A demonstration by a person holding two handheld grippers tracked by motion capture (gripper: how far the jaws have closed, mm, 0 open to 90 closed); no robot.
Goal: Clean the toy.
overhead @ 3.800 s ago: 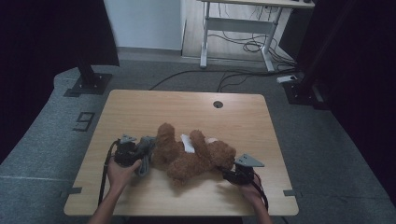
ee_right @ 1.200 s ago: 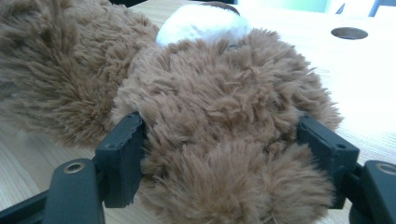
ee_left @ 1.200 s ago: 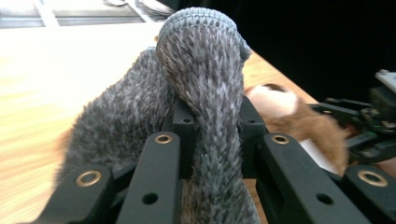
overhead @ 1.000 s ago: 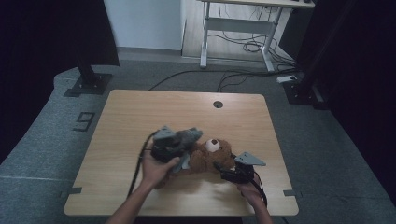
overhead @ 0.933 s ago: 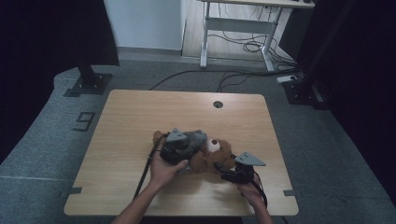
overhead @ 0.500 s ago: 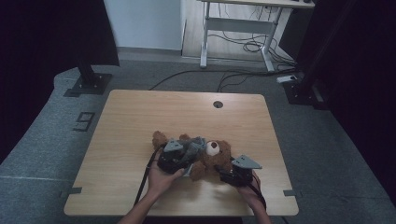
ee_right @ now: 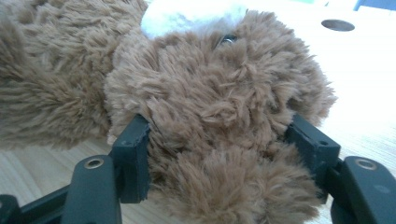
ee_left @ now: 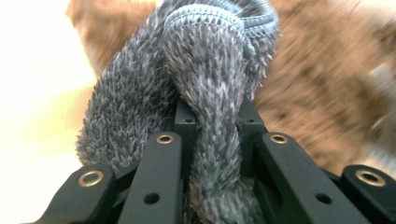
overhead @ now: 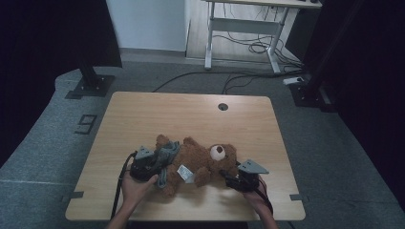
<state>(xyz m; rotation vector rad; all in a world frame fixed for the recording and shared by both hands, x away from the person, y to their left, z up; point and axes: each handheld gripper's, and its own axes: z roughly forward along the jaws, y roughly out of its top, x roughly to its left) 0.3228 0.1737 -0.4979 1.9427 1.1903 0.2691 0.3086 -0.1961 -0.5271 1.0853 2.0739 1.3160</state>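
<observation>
A brown teddy bear (overhead: 200, 160) lies on its back on the wooden table (overhead: 191, 114), head to the right, with a white tag (overhead: 185, 172) on its belly. My left gripper (overhead: 153, 164) is at the bear's leg end, shut on a grey fuzzy garment (overhead: 167, 152). In the left gripper view the garment (ee_left: 205, 70) is pinched between the jaws of that gripper (ee_left: 212, 116). My right gripper (overhead: 229, 177) is at the bear's head. Its jaws have just been closing, and my right gripper (ee_right: 217, 140) now presses both pads into the brown fur of the bear (ee_right: 210, 107).
A round cable hole (overhead: 223, 106) sits in the table's far middle, also in the right gripper view (ee_right: 337, 24). Bare wood lies to the left, the right and behind the bear. A white desk frame (overhead: 239, 28) and cables stand on the floor beyond.
My left hand has moved left, down and toward the near edge with the grey garment, uncovering the bear's face and chest. The right hand has stayed at the bear's head.
</observation>
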